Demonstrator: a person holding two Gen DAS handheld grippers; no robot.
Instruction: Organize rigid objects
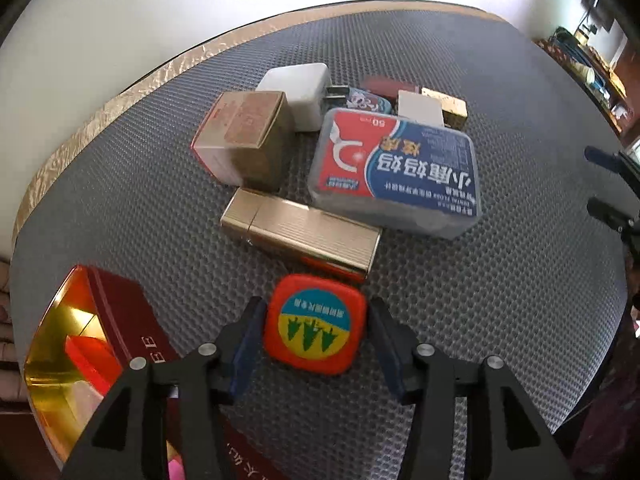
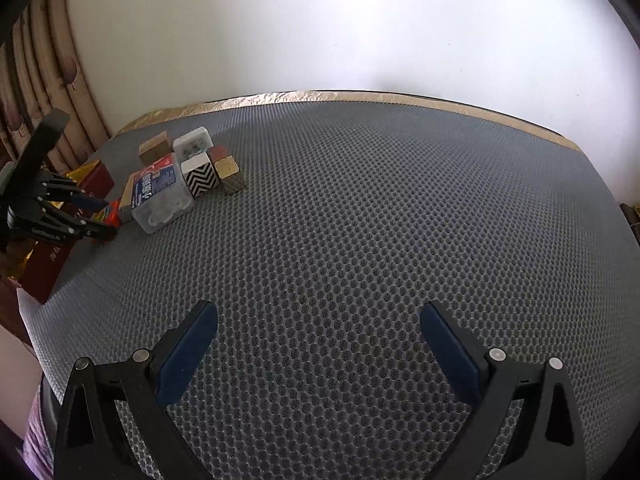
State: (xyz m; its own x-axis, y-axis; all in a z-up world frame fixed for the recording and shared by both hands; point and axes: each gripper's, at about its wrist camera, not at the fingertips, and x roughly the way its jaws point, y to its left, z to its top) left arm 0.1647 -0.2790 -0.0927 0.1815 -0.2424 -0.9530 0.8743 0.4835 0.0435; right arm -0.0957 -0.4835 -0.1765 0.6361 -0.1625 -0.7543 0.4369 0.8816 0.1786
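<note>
1. Left wrist view:
   - Left claw (image 1: 315,305) at bottom centre, pointing steeply down, half open around the orange tape measure (image 1: 316,326). Pads just off its two sides, not squeezing (thin gaps only, so a close call).
   - Tape measure flat on the grey mat (image 1: 500,300), just right of the open red tin (image 1: 128,304) at lower left.
   - One orange piece already in the tin's gold inside; seemingly the first thing sorted.
   - Most of the work left. Still heaped in mid-frame: gold case (image 1: 304,236), clear floss box (image 1: 396,168), brown carton (image 1: 244,136), white charger (image 1: 300,88), and several smaller pieces behind.

2. Right wrist view:
   - Right claw (image 2: 318,309) at the bottom, spread wide with nothing in it, above bare mat and well apart from the pile at upper left.
   - Black-and-white zigzag box (image 2: 202,178) also waiting there.
   - Honeycomb-textured mat over a rounded table, with a gold foil strip (image 2: 360,95) along the far rim.
   - Plain white wall (image 2: 360,20) behind, patterned curtain (image 2: 48,80) at far left.
</note>
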